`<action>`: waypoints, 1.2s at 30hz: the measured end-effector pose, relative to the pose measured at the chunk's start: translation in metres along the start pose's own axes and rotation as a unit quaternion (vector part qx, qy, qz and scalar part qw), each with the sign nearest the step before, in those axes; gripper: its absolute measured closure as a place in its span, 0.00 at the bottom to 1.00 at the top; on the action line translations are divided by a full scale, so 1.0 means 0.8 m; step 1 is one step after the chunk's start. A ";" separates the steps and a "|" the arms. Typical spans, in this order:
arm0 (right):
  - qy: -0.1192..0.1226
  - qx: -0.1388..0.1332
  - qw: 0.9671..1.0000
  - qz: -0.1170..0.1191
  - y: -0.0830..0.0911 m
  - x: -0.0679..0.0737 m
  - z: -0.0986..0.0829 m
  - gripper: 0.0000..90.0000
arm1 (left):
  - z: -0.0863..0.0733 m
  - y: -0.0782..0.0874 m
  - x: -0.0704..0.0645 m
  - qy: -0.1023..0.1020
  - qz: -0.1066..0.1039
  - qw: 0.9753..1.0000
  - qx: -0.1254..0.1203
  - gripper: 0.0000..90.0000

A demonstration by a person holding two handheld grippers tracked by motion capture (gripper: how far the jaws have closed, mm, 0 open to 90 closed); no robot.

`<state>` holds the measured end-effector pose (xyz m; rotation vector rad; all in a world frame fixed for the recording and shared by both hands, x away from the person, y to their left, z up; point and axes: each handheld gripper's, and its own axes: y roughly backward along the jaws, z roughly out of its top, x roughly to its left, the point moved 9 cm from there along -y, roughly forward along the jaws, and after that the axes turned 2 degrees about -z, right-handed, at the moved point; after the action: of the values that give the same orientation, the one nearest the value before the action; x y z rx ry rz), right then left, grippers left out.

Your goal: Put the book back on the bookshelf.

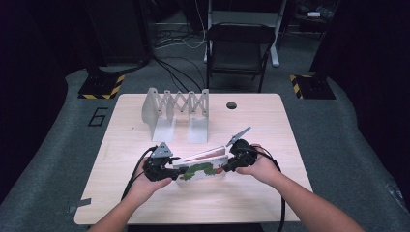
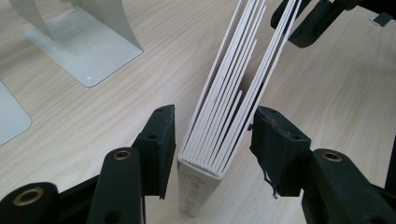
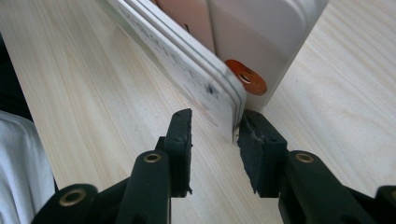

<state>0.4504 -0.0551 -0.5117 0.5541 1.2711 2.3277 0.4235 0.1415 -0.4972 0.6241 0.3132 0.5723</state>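
A board book (image 1: 200, 169) with a green caterpillar on its cover stands tilted on its edge at the front middle of the wooden table (image 1: 256, 125). My left gripper (image 1: 175, 165) is at its left end and my right gripper (image 1: 226, 166) at its right end. In the left gripper view the left gripper (image 2: 212, 140) is open, with its jaws close on either side of the book's (image 2: 219, 107) spine end, where the pages fan apart. The right gripper (image 3: 215, 135) is open around a corner of the book (image 3: 205, 74). Its right jaw touches the page edges and its left jaw stands apart.
A white expanding book rack (image 1: 176, 108) stands at the back of the table, and its metal base (image 2: 84, 46) lies to the left of the book. A cable hole (image 1: 231, 105) is behind on the right. On the floor beyond the table there is a black chair (image 1: 239, 46).
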 end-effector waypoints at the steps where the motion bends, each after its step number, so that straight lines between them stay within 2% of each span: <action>1: 0.000 -0.002 1.000 -0.002 0.000 -0.001 0.001 0.70 | 0.001 0.000 0.000 -0.003 -0.001 1.000 0.004 0.56; 2: -0.006 -0.002 1.000 -0.002 0.001 0.000 0.000 0.70 | 0.002 -0.002 -0.001 -0.001 -0.002 1.000 0.001 0.56; 5: -0.007 -0.002 1.000 -0.005 0.002 -0.002 0.000 0.69 | 0.004 -0.006 -0.002 -0.005 0.001 1.000 0.013 0.56; 9: -0.004 -0.007 1.000 -0.006 0.002 -0.004 0.001 0.66 | 0.005 -0.011 -0.003 0.001 0.002 1.000 0.023 0.57; 10: -0.011 -0.005 1.000 -0.006 0.002 -0.004 0.000 0.66 | 0.006 -0.014 -0.004 -0.003 0.004 1.000 0.024 0.57; 14: -0.014 -0.005 1.000 -0.005 0.003 -0.004 0.000 0.66 | 0.007 -0.018 -0.007 -0.003 0.000 1.000 0.024 0.56; 18: -0.014 -0.005 1.000 -0.007 0.004 -0.006 -0.001 0.65 | 0.008 -0.024 -0.008 0.001 0.005 1.000 0.023 0.54; 19: -0.007 -0.006 1.000 -0.008 0.004 -0.007 -0.001 0.65 | 0.008 -0.024 -0.008 0.001 0.005 1.000 0.023 0.54; 23: -0.007 -0.008 1.000 -0.008 0.005 -0.008 -0.001 0.64 | 0.007 -0.026 -0.010 0.003 -0.003 1.000 0.027 0.54; 24: -0.021 -0.014 1.000 -0.010 0.004 -0.006 0.000 0.64 | 0.008 -0.027 -0.009 0.002 -0.002 1.000 0.026 0.54; 25: -0.013 -0.014 1.000 -0.010 0.005 -0.008 0.000 0.64 | 0.008 -0.027 -0.009 0.003 -0.001 1.000 0.026 0.54; 28: -0.018 -0.015 1.000 -0.011 0.005 -0.009 0.000 0.63 | 0.009 -0.028 -0.009 0.011 -0.003 1.000 0.019 0.55; 29: -0.023 -0.014 1.000 -0.010 0.005 -0.008 -0.001 0.63 | 0.009 -0.028 -0.009 0.011 -0.002 1.000 0.018 0.55; 30: -0.023 -0.014 1.000 -0.009 0.006 -0.008 -0.001 0.63 | 0.009 -0.027 -0.008 -0.001 0.001 1.000 0.025 0.55; 34: -0.014 -0.014 1.000 -0.008 0.005 -0.010 -0.001 0.63 | 0.009 -0.028 -0.008 -0.006 0.004 1.000 0.025 0.55; 36: -0.015 -0.014 1.000 -0.009 0.005 -0.010 -0.001 0.63 | 0.008 -0.028 -0.007 -0.004 0.013 0.999 0.030 0.55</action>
<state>0.4557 -0.0619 -0.5095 0.5645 1.2233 2.3087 0.4308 0.1205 -0.5060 0.6897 0.3158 0.5869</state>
